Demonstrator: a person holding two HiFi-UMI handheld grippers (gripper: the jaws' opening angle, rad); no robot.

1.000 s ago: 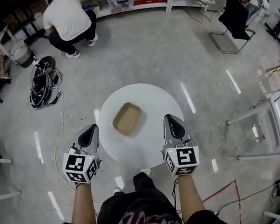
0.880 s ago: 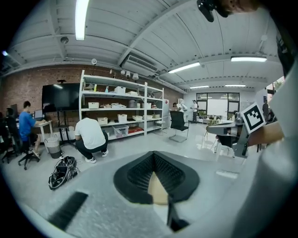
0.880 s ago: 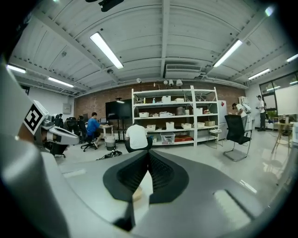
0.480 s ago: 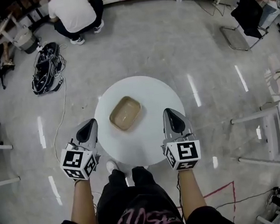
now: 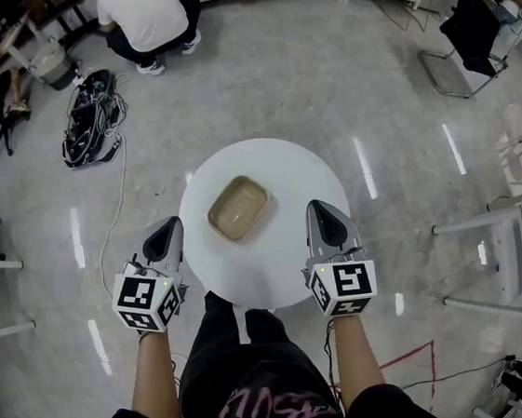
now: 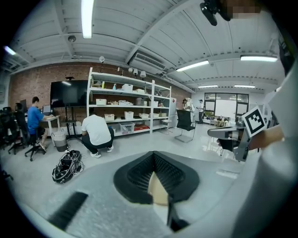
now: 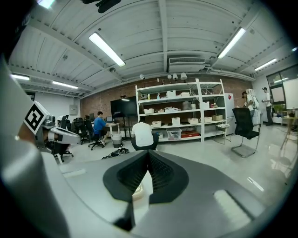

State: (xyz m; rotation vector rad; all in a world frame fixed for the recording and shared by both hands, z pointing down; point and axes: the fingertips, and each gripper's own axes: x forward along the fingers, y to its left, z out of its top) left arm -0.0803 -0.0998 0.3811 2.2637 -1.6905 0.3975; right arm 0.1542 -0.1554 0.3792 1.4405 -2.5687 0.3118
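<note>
Both left gripper (image 5: pixel 171 227) and right gripper (image 5: pixel 318 208), jaws together and empty, flank the tan tray (image 5: pixel 238 208) at frame centre: likely light, rigid, best pinched by its rim.

A shallow tan tray (image 5: pixel 238 208) with rounded corners lies flat, askew, near the round white table's (image 5: pixel 286 261) middle.

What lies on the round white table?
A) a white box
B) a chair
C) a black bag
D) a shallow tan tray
D: the head view shows a shallow tan tray near the middle of the table, with the left gripper and right gripper by its near edge.
</note>
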